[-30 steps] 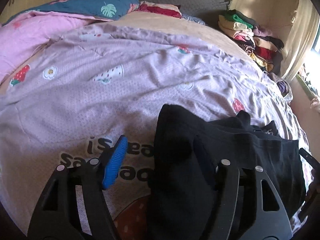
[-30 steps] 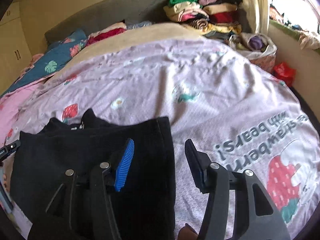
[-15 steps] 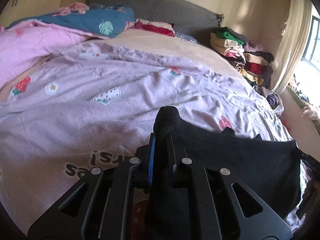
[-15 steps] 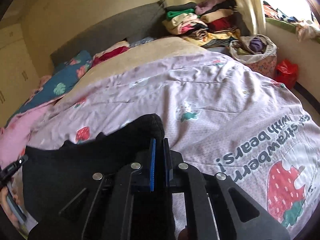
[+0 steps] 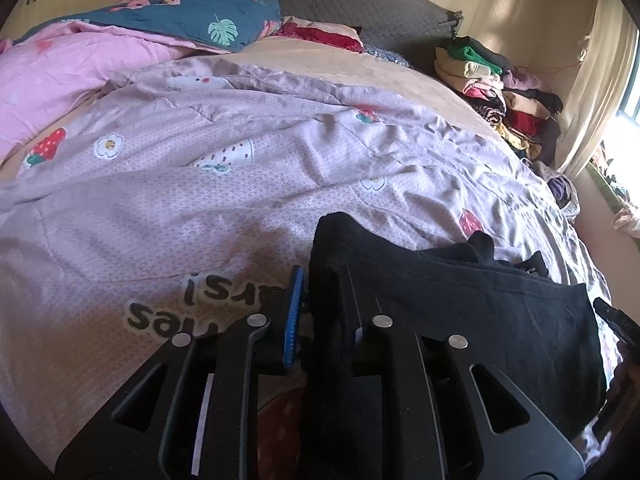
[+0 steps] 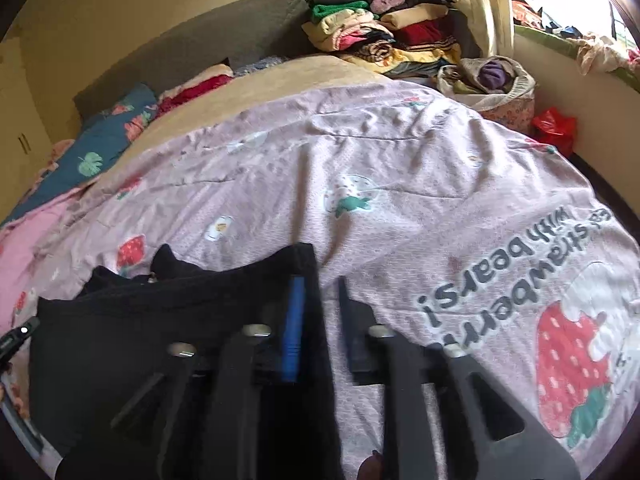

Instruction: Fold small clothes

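A bed fills both views, spread with a lilac quilt (image 5: 248, 200) printed with strawberries, daisies and upside-down black lettering. On the quilt's near end lies a black garment (image 5: 460, 300), partly folded, its layers bunched along the far edge. Beyond the quilt, at the head of the bed, sit a grey headboard (image 5: 340, 4), a teal leaf-print pillow (image 5: 192, 24) and a pink blanket (image 5: 72, 64); a stack of folded clothes (image 6: 384, 36) stands off the quilt's far corner, beside the curtain (image 5: 600, 80). The left gripper (image 5: 320, 316) is at the garment's left edge: its fingers are narrow and opening, with a raised fold of black cloth between them, the blue pad (image 5: 294, 316) just off the cloth. The right gripper (image 6: 320, 320) is at the garment's right edge, its fingers partly apart and opening; the blue pad (image 6: 292, 328) lies over the black cloth, the other finger over bare quilt, with the cloth's edge between them.
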The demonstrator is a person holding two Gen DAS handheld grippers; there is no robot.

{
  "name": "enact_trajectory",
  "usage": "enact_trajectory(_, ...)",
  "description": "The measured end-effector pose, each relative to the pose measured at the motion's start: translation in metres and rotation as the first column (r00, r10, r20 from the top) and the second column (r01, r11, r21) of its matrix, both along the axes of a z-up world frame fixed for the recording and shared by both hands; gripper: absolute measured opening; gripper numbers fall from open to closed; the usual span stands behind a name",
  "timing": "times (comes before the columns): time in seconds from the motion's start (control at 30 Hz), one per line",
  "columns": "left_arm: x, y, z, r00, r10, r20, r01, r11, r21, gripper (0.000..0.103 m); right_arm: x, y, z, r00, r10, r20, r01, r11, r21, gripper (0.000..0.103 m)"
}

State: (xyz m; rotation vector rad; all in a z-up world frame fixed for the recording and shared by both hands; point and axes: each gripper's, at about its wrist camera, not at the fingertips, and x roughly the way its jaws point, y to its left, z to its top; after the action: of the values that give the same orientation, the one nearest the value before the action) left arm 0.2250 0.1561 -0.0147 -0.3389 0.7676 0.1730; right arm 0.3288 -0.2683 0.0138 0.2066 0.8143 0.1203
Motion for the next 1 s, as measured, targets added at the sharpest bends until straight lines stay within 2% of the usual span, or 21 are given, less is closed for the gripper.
enact_trajectory(0.07,-0.008,0.001,0.003,1.0,0.001,-0.001,-0.001,1.0,-0.003,0.026,-0.005,-0.002,0.004,1.0,0.001,0.007,-0.001,1.0,0.009,0.043)
enact_trajectory(0.17,-0.021,0.002,0.009,1.0,-0.001,0.002,0.001,1.0,-0.007,0.033,-0.017,-0.006,0.01,1.0,0.001,0.018,-0.001,1.0,0.005,0.046)
enact_trajectory(0.2,-0.025,0.003,0.01,1.0,-0.002,0.003,0.003,1.0,-0.013,0.036,-0.021,-0.008,0.012,1.0,0.001,0.019,-0.001,1.0,0.006,0.05)
enact_trajectory(0.27,-0.036,0.003,0.014,1.0,-0.004,0.003,0.004,1.0,-0.02,0.051,-0.031,-0.012,0.015,1.0,0.002,0.019,-0.003,1.0,0.011,0.055)
enact_trajectory(0.33,-0.044,0.001,0.017,1.0,-0.01,0.001,0.01,1.0,-0.026,0.052,-0.039,-0.014,0.019,1.0,0.014,0.018,-0.014,1.0,0.02,0.055)
enact_trajectory(0.43,-0.058,-0.002,0.021,1.0,-0.024,-0.001,0.024,0.999,-0.04,0.074,-0.055,-0.017,0.023,0.999,0.032,0.023,-0.033,0.999,0.041,0.061)
enact_trajectory(0.63,-0.076,-0.007,0.021,0.999,-0.04,-0.003,0.04,0.996,-0.085,0.074,-0.077,-0.012,0.025,0.997,0.078,0.009,-0.078,0.996,0.044,0.061)
enact_trajectory(0.77,-0.081,-0.01,0.016,0.999,-0.047,-0.019,0.045,0.994,-0.099,0.074,-0.091,-0.009,0.014,0.995,0.102,-0.022,-0.101,0.994,0.036,0.061)
enact_trajectory(1.0,-0.089,-0.013,-0.009,0.996,-0.062,-0.07,0.049,0.983,-0.179,0.074,-0.104,-0.014,-0.003,0.993,0.1,-0.071,-0.096,0.994,0.052,0.06)
